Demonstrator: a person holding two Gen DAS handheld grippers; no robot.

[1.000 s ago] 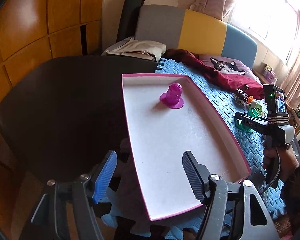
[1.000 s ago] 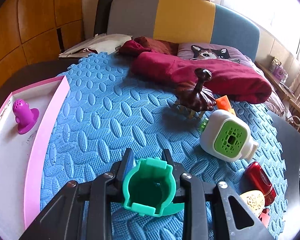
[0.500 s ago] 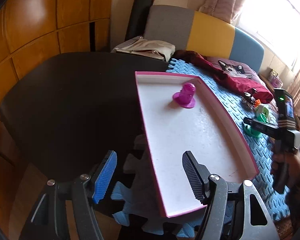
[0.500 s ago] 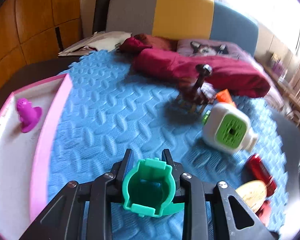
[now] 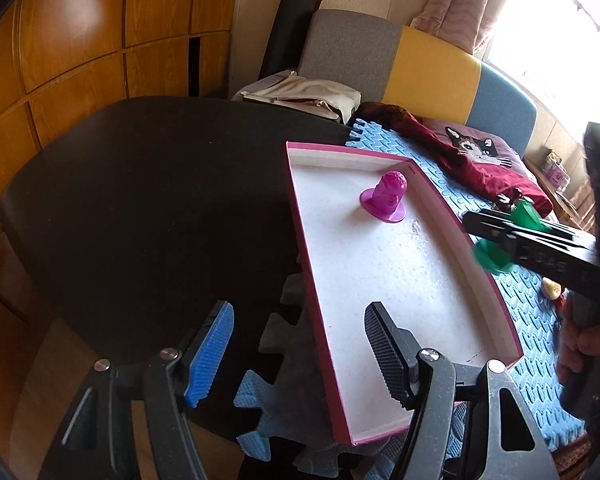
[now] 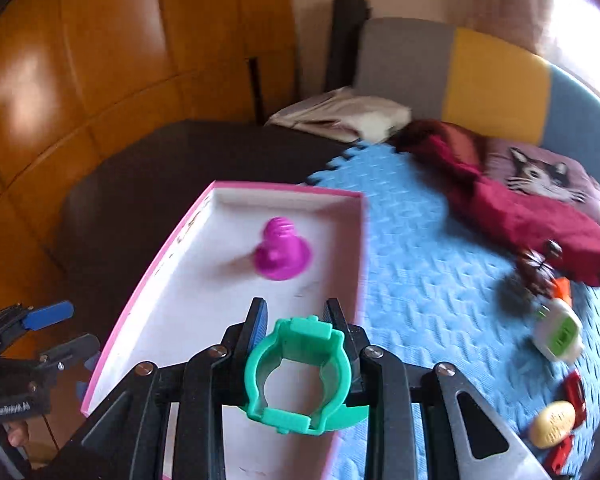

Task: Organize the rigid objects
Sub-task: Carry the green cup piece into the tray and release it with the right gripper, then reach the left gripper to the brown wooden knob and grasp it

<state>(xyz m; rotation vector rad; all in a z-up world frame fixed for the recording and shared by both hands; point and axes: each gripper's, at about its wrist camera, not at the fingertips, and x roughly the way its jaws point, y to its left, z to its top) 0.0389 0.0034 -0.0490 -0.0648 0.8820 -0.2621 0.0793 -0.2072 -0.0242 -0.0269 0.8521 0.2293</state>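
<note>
Two tongs — right (image 6: pixel 296 344) clamps green holder (image 6: pixel 296 376), left (image 5: pixel 300 352) agape.

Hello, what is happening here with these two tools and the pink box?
A person is sorting small objects into a pink tray with two handheld claws. The right claw is shut on a green plastic holder and holds it above the tray's near right part. The left claw is open and empty, near the tray's near left corner. One purple toy stands in the tray. Other objects, such as a white and green bottle, lie on the blue foam mat.
</note>
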